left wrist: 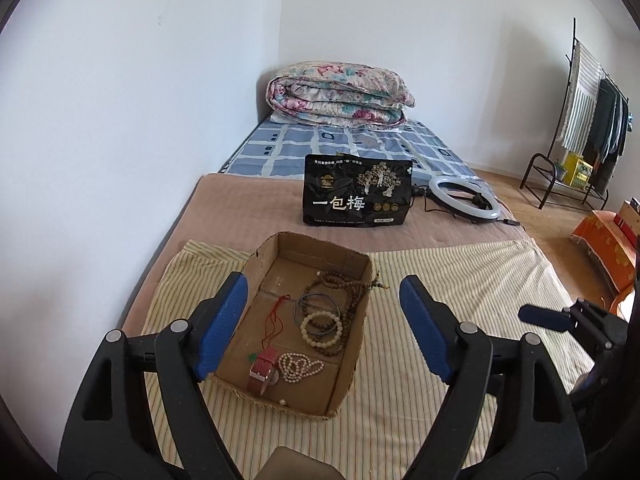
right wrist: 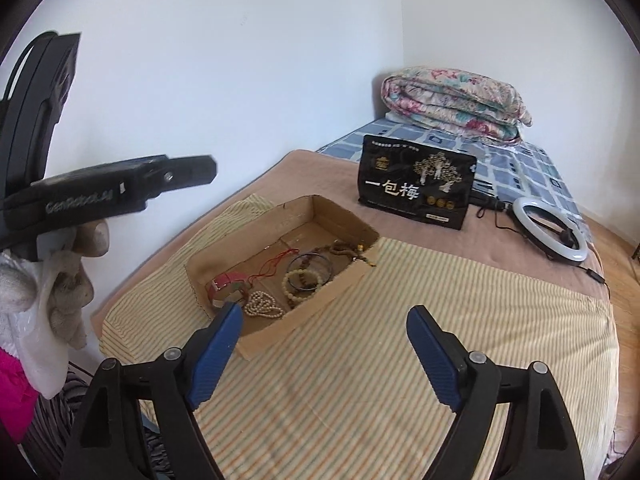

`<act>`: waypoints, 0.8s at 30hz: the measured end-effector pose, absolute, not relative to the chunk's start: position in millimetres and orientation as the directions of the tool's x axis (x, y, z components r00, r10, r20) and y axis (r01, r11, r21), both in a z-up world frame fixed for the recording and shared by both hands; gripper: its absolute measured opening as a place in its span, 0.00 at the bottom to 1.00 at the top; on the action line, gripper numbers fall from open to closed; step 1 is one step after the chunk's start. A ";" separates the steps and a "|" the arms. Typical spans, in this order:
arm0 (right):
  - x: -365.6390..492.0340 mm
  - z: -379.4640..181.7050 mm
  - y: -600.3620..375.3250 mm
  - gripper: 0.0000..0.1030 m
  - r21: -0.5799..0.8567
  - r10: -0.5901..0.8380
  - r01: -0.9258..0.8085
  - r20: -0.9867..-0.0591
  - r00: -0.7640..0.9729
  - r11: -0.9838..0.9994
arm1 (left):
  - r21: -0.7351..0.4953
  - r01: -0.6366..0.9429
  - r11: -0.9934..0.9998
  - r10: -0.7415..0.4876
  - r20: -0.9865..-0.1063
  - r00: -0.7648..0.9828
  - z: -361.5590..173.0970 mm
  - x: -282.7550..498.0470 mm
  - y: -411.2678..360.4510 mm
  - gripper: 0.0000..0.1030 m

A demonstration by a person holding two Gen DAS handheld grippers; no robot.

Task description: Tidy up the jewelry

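Observation:
A shallow cardboard box (left wrist: pixel 352 364) sits on a striped cloth on the bed; it also shows in the right wrist view (right wrist: pixel 320 304). Inside lie a red watch (left wrist: pixel 262 368), a white pearl necklace (left wrist: pixel 298 366), a cream bead bracelet (left wrist: pixel 322 328), a dark bangle (left wrist: pixel 316 306), brown prayer beads (left wrist: pixel 344 284) and a red cord (left wrist: pixel 276 316). My left gripper (left wrist: pixel 324 300) is open and empty, held over the box. My right gripper (right wrist: pixel 324 320) is open and empty, over the cloth to the right of the box.
A black snack bag (left wrist: pixel 356 190) stands behind the box. A ring light (left wrist: pixel 464 198) with its cable lies to its right. A folded floral quilt (left wrist: pixel 340 94) lies at the bed's head. The wall runs along the left; a clothes rack (left wrist: pixel 588 120) stands far right.

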State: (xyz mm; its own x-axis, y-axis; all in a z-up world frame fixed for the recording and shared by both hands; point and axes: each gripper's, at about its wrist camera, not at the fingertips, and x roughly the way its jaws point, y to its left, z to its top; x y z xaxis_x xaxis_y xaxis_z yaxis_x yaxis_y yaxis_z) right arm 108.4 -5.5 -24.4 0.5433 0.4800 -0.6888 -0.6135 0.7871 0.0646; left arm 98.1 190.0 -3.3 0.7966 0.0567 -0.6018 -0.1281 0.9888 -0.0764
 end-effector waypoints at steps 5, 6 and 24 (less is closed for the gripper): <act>109.3 -21.5 -25.6 0.85 0.080 0.475 -0.587 -0.679 0.559 0.806 | -0.038 -0.119 0.992 0.073 -0.597 0.799 -5.8 83.1 171.2 0.86; 109.8 -20.9 -28.7 0.85 0.081 0.473 -0.582 -0.678 0.563 0.809 | -0.032 -0.117 0.993 0.074 -0.596 0.799 -6.7 81.1 167.2 0.92; 124.9 -23.6 -67.5 1.00 0.076 0.387 -0.447 -0.642 0.662 0.891 | 0.058 -0.078 0.995 0.098 -0.618 0.780 -25.1 84.4 132.2 0.99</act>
